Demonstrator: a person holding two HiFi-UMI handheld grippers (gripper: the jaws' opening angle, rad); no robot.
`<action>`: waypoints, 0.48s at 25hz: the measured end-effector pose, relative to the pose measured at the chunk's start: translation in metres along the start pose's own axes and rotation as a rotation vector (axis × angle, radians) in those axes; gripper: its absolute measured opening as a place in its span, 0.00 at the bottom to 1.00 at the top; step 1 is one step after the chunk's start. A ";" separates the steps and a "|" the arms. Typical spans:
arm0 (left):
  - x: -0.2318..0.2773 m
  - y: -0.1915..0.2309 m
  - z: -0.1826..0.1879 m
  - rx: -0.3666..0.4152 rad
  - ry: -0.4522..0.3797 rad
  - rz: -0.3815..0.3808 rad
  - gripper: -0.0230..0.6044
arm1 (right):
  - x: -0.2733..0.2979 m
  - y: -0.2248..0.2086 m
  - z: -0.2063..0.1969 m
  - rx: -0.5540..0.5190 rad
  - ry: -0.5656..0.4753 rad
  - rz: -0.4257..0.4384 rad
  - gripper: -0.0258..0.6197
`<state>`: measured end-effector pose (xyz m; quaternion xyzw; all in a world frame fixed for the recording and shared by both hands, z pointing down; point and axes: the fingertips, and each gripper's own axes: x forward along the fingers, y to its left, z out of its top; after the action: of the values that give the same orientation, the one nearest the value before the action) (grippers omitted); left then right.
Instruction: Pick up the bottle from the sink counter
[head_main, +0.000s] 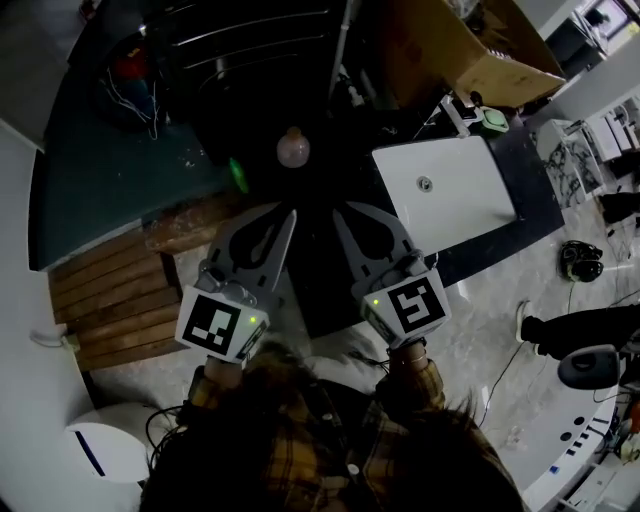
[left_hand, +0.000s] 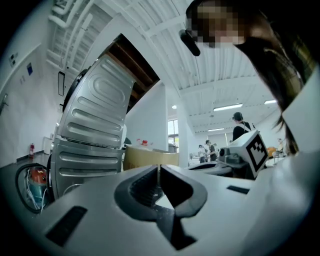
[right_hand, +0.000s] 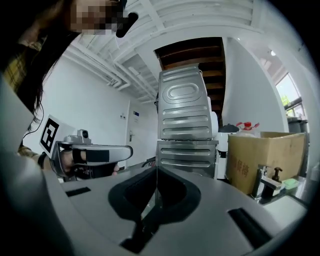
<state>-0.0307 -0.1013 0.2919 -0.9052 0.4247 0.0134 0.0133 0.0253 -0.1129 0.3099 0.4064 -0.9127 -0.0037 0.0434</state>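
Note:
A clear bottle with a red cap (right_hand: 247, 128) shows far off past the top of a cardboard box (right_hand: 265, 160) in the right gripper view. The left gripper view has it small above the same box (left_hand: 142, 144). In the head view a pale round thing (head_main: 293, 148) lies ahead of both grippers; I cannot tell whether it is the bottle. My left gripper (head_main: 292, 213) and right gripper (head_main: 336, 208) are held side by side, level, both shut with nothing between the jaws. Neither one touches anything.
A white sink (head_main: 450, 185) is set in a dark counter at the right, with a tap (right_hand: 265, 182) by the cardboard box (head_main: 470, 50). A ribbed metal cabinet (right_hand: 186, 130) stands ahead. Wooden slats (head_main: 115, 295) lie at the left. People stand far off (left_hand: 239, 127).

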 end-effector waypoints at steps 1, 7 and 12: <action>0.007 0.000 0.001 0.004 0.001 0.015 0.08 | 0.002 -0.007 0.001 -0.001 -0.001 0.019 0.07; 0.035 -0.002 -0.005 0.009 0.020 0.114 0.08 | 0.010 -0.036 0.004 -0.005 -0.013 0.123 0.07; 0.044 -0.003 -0.016 -0.006 0.052 0.172 0.08 | 0.015 -0.045 -0.005 0.016 -0.003 0.188 0.07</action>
<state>0.0000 -0.1333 0.3060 -0.8655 0.5008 -0.0079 -0.0018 0.0490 -0.1538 0.3138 0.3194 -0.9468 0.0074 0.0390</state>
